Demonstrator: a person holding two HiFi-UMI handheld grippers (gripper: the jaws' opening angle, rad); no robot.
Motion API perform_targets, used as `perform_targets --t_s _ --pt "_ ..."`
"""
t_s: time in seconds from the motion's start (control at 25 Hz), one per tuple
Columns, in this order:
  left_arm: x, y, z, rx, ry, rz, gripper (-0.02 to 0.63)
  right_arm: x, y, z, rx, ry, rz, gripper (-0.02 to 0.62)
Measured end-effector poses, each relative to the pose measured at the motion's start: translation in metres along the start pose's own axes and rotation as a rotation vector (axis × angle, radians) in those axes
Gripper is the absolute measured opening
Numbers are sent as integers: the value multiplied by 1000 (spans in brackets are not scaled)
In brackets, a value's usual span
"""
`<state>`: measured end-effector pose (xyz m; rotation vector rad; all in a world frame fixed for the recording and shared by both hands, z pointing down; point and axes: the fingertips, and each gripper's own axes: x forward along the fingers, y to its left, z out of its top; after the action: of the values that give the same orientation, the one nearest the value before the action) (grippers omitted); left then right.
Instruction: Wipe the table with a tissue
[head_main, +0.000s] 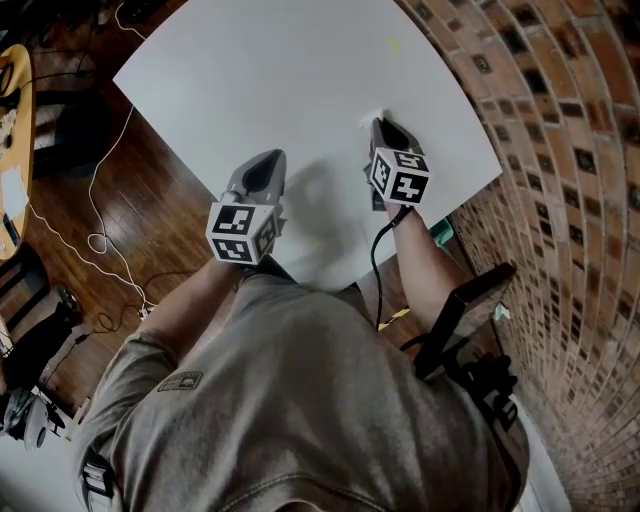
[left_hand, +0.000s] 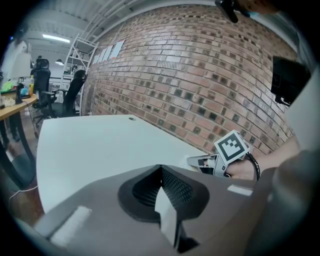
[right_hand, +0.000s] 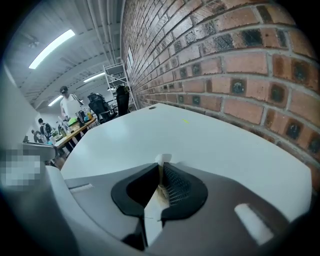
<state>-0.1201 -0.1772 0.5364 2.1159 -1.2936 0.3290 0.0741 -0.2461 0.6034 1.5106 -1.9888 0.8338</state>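
The white table spreads out in front of me. My right gripper rests low on it near the right edge, shut on a small white tissue that sticks out past its tips. In the right gripper view the tissue shows as a white tuft between the closed jaws of the right gripper. My left gripper hovers over the table's near edge, shut with nothing in it. The left gripper view looks along the shut left gripper at the right gripper and its marker cube.
A brick wall runs close along the table's right side. There is a small yellow speck on the far tabletop. To the left, white cables trail over the wooden floor. A black chair is behind my right arm. Desks and people stand far off.
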Motion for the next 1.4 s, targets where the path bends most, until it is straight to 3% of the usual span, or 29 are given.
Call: perform_targets --t_s 0.24,0.6,0.92,1.12,1.4 --pt "-7 2 2 44 12 20 2 -1 16 -6 -11 10 31 41" --pt "-13 -2 -1 22 8 11 2 -6 47 -20 -28 34 94 41" --pt "-15 -10 -3 55 20 13 2 -11 65 -32 -25 43 148 41" --pt "-12 -16 -3 59 27 8 2 -14 47 -28 -15 29 116 41" --pt "-3 -32 -1 95 33 -27 2 -27 -14 -33 49 22 -1 41"
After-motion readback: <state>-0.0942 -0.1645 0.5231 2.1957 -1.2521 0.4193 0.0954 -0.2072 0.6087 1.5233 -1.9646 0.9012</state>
